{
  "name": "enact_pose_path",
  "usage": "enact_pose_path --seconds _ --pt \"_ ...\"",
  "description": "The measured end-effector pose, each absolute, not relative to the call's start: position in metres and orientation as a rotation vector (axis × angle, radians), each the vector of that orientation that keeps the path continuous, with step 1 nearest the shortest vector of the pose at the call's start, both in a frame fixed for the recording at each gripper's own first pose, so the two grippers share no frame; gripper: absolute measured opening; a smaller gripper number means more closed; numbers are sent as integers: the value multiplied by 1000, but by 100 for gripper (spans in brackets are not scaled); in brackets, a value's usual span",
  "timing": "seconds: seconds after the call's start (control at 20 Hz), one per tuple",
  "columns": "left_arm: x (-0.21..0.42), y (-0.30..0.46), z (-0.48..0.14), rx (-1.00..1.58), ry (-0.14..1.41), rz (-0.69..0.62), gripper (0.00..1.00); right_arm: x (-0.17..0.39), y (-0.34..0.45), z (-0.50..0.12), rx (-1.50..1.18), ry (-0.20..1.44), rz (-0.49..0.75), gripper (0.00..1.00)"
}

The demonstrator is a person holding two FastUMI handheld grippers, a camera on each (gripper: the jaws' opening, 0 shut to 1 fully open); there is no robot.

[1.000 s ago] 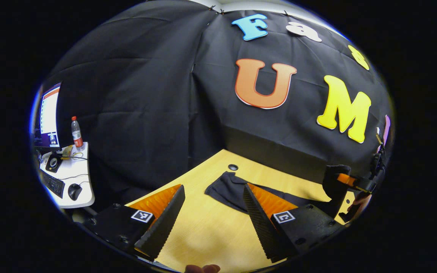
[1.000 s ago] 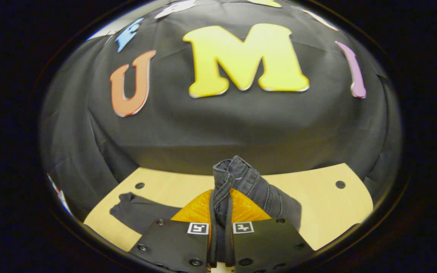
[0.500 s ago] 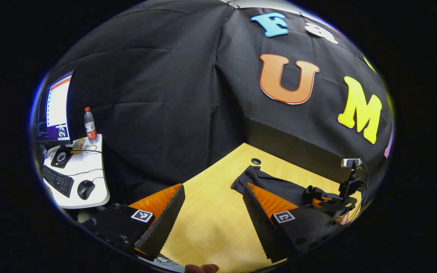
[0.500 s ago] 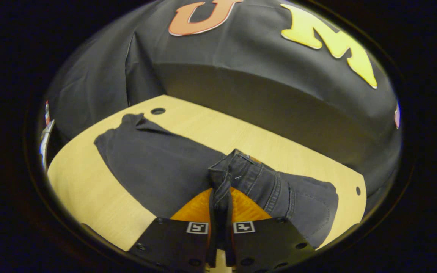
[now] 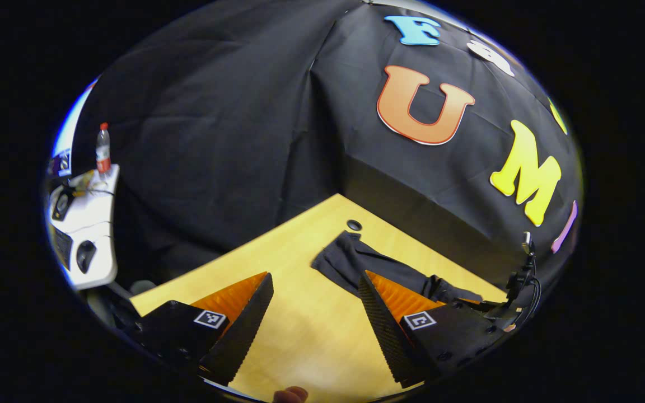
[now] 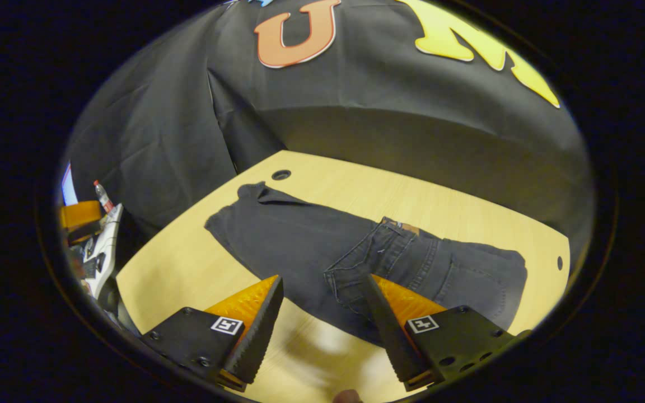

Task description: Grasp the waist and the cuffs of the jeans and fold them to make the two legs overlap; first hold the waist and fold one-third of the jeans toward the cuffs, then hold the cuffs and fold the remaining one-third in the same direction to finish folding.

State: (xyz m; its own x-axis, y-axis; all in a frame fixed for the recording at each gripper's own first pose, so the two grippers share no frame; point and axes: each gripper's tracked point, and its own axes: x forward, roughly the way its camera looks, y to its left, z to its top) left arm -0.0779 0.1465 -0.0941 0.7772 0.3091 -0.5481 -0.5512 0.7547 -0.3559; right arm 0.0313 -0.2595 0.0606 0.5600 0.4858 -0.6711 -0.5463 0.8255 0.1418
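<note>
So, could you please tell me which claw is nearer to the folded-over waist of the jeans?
Right. The right claw hangs open just above the waist; the left claw is open over bare table, nearer the cuffs.

Dark jeans [image 6: 322, 246] on wooden table [image 6: 188, 268]

Jeans [image 6: 311, 246], centre of the right gripper view: dark charcoal-blue denim, lighter stitching along the waist seams, a small tan patch at the waistband. Surface [image 6: 188, 268]: pale yellow wood grain, with dark round holes near its edges. Right tongs [image 6: 322, 330], bottom of the frame: black ribbed fingers, orange ridged backing, black bodies bearing small black-and-white square markers. Left tongs [image 5: 314, 330], bottom of the left gripper view: same black, orange and marker scheme. Side desk [image 5: 90, 224], left edge: white. Bottle [image 5: 102, 148] on it: clear, red cap, red label.
</note>
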Motion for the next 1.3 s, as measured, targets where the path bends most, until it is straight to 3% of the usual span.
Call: enact_pose_path --seconds 0.15,0.2,0.25,0.55,0.65,0.9,1.3 --pt "-46 128 -120 -735 515 379 99 25 -293 94 -53 734 600 88" --pt "-40 126 -124 -812 524 355 99 22 -306 102 -51 724 591 91" --pt "-34 124 -133 -890 529 338 99 17 -319 111 -51 720 581 87" --pt "12 133 -177 -1264 483 335 99 -1 -390 147 -38 706 482 92" --pt "17 140 -200 -1298 496 340 99 -4 -410 150 -27 716 441 88" --pt "39 142 -234 -1304 540 362 99 -11 -445 146 -2 755 359 91" --pt "87 161 -233 -1366 418 329 98 -15 -461 146 -30 766 325 89"
